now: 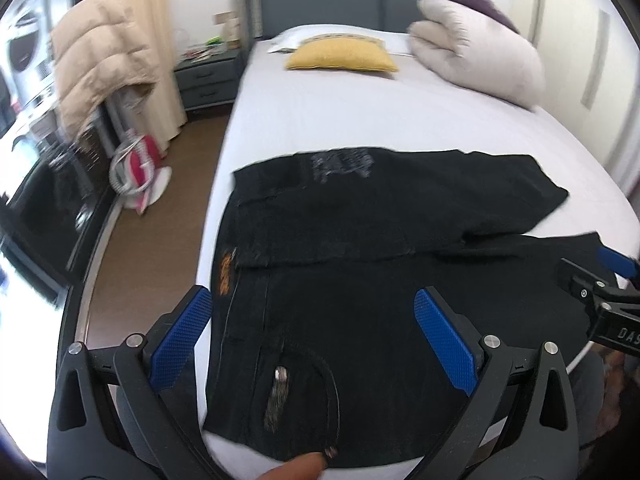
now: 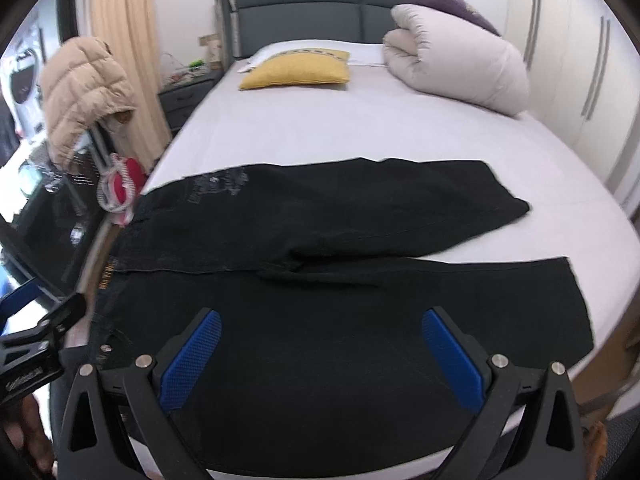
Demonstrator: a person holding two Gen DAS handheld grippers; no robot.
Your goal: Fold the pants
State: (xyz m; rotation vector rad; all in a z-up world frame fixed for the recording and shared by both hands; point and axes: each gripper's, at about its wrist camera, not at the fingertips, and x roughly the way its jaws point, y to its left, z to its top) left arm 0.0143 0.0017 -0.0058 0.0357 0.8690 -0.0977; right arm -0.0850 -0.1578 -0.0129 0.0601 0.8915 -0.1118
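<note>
Black pants (image 1: 360, 232) lie spread flat across the foot of the white bed (image 1: 320, 120), waistband at the left, legs running right. In the right wrist view the pants (image 2: 320, 240) show both legs side by side, their hems at the right. My left gripper (image 1: 312, 304) hovers open over the waistband and pocket end, blue pads wide apart with nothing between them. My right gripper (image 2: 320, 324) is open above the near leg, also holding nothing. Each gripper shows at the edge of the other's view: the right gripper (image 1: 608, 280) and the left gripper (image 2: 36, 320).
A yellow cushion (image 1: 340, 56) and a rolled pale duvet (image 1: 476, 48) sit near the grey headboard (image 1: 320, 0). Left of the bed are a nightstand (image 1: 208, 76), a beige puffer jacket (image 1: 96, 60) and brown floor (image 1: 152, 232). Wardrobe doors (image 2: 592, 64) stand on the right.
</note>
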